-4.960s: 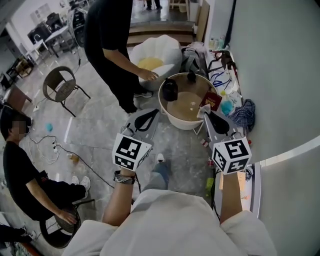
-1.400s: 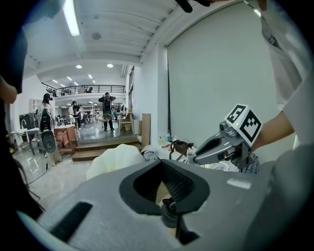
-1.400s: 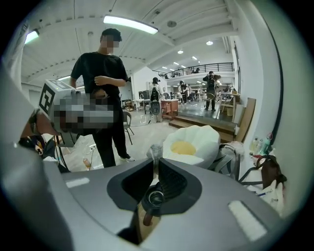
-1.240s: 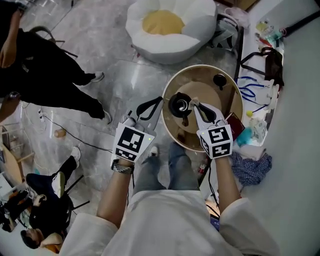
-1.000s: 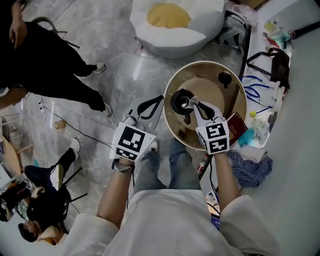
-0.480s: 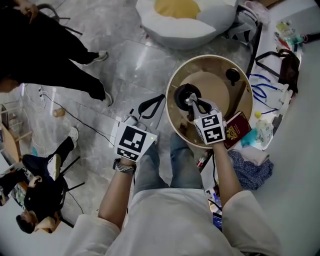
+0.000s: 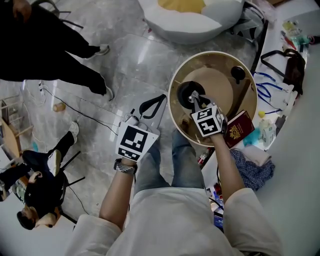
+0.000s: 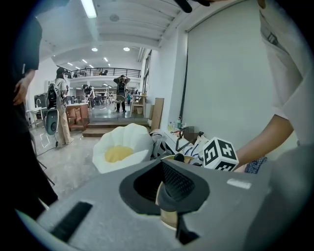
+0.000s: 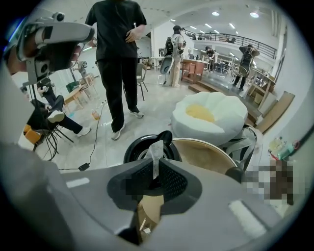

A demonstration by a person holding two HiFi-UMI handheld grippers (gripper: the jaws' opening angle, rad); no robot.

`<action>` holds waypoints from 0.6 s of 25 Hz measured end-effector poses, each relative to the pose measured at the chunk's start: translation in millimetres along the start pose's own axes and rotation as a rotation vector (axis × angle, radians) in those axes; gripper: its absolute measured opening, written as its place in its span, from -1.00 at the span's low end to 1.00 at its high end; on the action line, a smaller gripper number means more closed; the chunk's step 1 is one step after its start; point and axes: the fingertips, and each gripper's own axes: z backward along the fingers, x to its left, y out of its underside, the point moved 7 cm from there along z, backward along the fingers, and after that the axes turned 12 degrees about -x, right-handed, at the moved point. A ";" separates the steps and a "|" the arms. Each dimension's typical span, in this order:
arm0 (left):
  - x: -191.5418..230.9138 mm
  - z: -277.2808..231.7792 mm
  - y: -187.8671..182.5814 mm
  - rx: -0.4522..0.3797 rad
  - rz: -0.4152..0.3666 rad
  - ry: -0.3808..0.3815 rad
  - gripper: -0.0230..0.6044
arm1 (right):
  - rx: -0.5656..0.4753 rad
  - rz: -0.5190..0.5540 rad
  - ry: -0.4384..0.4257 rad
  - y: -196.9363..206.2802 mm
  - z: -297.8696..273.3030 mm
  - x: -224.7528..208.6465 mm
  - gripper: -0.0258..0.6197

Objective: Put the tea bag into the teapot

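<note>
A black teapot stands with its top open on the round tan table. Its lid lies apart at the table's far right. My right gripper hovers right over the pot's mouth, shut on a white tea bag that sticks up between its pads. In the right gripper view the open teapot lies just beyond the jaws. My left gripper hangs left of the table over the floor, shut with nothing in it.
A red booklet lies on the table's near right edge. A white beanbag with a yellow centre sits beyond the table. Bags and clutter line the wall at right. A person in black stands at upper left, and another sits at lower left.
My right gripper has carried the tea bag from beside the teapot to over its mouth. The left gripper has stayed where it was.
</note>
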 end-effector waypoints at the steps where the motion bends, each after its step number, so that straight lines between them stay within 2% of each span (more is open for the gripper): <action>1: 0.6 -0.2 1.0 0.002 0.002 -0.001 -0.92 | 0.012 0.013 -0.001 1.5 -2.6 0.7 -0.79; 7: 5.7 -0.4 6.9 0.013 0.012 -0.006 -0.92 | 0.078 0.133 0.007 6.5 -18.0 3.6 -0.79; 15: 7.5 -2.7 11.8 0.028 0.022 -0.001 -0.92 | 0.120 0.240 -0.006 4.5 -34.0 9.9 -0.78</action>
